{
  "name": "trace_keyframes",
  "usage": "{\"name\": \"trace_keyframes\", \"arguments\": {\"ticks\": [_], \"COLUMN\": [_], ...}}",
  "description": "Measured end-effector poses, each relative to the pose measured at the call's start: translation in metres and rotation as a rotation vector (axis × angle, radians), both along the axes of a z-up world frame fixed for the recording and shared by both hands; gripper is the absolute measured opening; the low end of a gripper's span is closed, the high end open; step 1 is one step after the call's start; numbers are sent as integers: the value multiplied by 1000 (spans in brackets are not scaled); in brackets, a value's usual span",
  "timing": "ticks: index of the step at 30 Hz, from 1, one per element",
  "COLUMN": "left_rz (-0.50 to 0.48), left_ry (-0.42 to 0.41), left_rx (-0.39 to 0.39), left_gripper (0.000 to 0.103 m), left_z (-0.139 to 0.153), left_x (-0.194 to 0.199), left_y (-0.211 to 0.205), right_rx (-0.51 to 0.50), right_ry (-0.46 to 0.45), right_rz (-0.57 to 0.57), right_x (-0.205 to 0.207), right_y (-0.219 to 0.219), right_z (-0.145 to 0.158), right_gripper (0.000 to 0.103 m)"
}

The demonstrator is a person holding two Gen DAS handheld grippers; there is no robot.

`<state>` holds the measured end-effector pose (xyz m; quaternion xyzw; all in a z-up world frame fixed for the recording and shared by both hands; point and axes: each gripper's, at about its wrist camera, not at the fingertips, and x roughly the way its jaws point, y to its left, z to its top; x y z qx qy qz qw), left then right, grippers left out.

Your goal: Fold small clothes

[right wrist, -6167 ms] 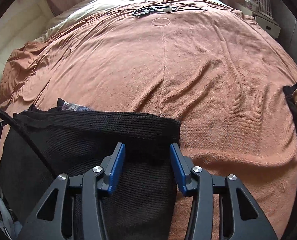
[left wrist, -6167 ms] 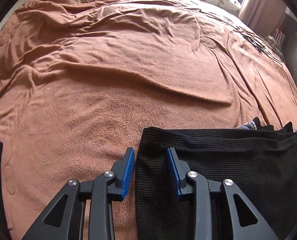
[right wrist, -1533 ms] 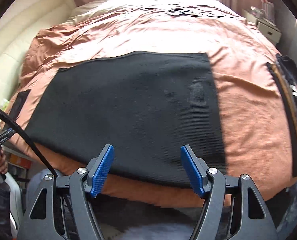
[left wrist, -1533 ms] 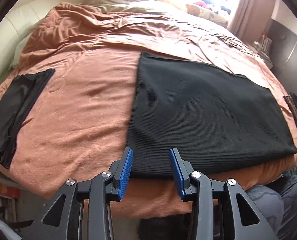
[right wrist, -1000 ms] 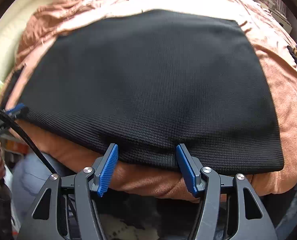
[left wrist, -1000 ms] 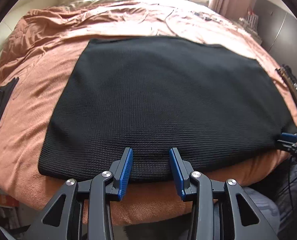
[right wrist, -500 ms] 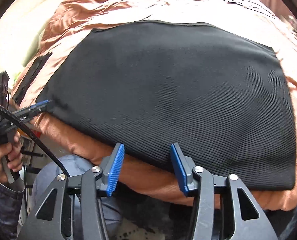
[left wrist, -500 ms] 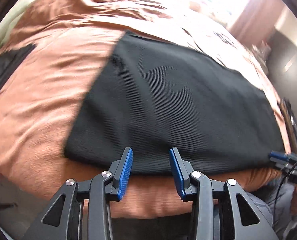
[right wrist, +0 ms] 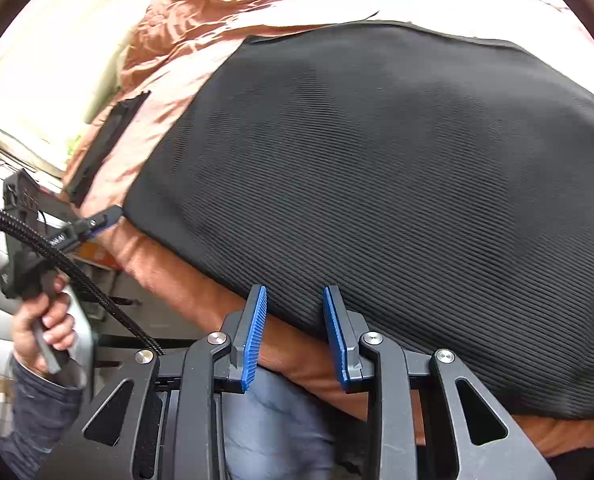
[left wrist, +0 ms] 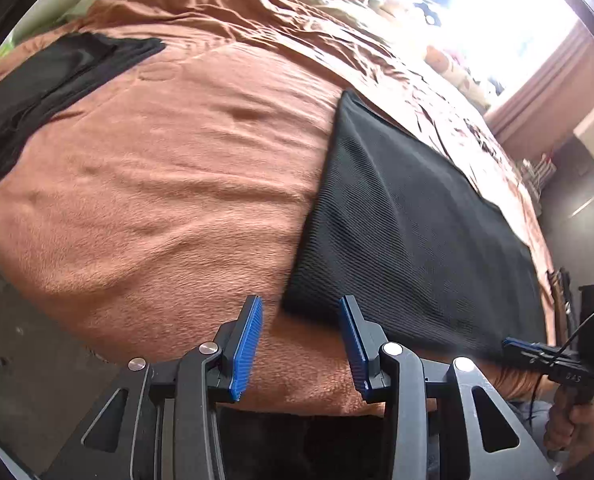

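A black ribbed knit garment point(left wrist: 409, 232) lies flat on the brown blanket point(left wrist: 169, 168), its near edge along the bed's front edge. My left gripper point(left wrist: 300, 312) is open, and the garment's near left corner lies between its blue fingertips without being pinched. In the right wrist view the garment point(right wrist: 377, 168) fills the frame. My right gripper point(right wrist: 294, 296) hovers at the garment's near edge. Its jaws are closing, with the hem just in the gap and the pads not pressing on it. Each gripper shows in the other's view, the right gripper point(left wrist: 537, 356) and the left gripper point(right wrist: 97, 224).
A second dark garment point(left wrist: 49, 80) lies folded at the bed's left side. Pillows and soft toys point(left wrist: 449, 64) sit by the bright window. A person's hand point(right wrist: 41, 320) holds the left gripper's handle, and a jeans-clad leg point(right wrist: 273, 420) is below the bed's edge.
My left gripper slid left along the near edge to the garment's left corner and rolled. The right gripper's jaws narrowed and it shifted along the same edge.
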<state>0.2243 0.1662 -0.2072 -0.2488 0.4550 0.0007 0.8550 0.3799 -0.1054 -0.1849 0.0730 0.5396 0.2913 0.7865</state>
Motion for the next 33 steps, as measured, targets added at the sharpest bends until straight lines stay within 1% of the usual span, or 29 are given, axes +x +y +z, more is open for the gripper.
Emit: {"name": "trace_keyframes", "arguments": {"ticks": [3, 7, 10, 11, 14, 18, 21, 23, 25, 26, 28, 30, 33], "left_rz": [25, 59, 64, 62, 74, 119, 142, 160, 184, 195, 216, 223, 225], "left_ry": [12, 0, -3, -1, 0, -8, -1, 6, 13, 14, 12, 6, 6], "left_rx": [-97, -213, -302, -311, -308, -312, -260, -225, -205, -202, -188, -162, -128], "left_gripper": [41, 41, 41, 41, 41, 41, 41, 36, 29, 28, 21, 19, 18], "left_z": [-11, -17, -22, -23, -25, -25, -23, -23, -24, -25, -26, -26, -25], "left_x": [-1, -2, 2, 3, 7, 11, 19, 23, 24, 24, 24, 23, 23], "left_y": [14, 23, 24, 21, 18, 15, 11, 9, 9, 10, 10, 8, 4], "right_rx": [52, 117, 120, 115, 73, -1, -47, -61, -71, -77, -83, -87, -71], "right_ry": [48, 87, 83, 78, 51, 3, -30, -48, -65, -72, -90, -99, -104], "right_rz": [5, -15, -44, -54, -101, -166, -210, -230, -243, -251, -266, -276, -290], "right_x": [11, 24, 31, 32, 33, 35, 39, 43, 46, 48, 51, 56, 65], "right_y": [-1, -8, -17, -22, -37, -56, -63, -66, -56, -54, -44, -40, -40], "right_z": [-10, -18, -20, -20, -20, -21, -23, -25, -25, -26, -26, -29, -29], "right_gripper": [24, 24, 24, 24, 24, 24, 24, 24, 17, 14, 13, 10, 9]}}
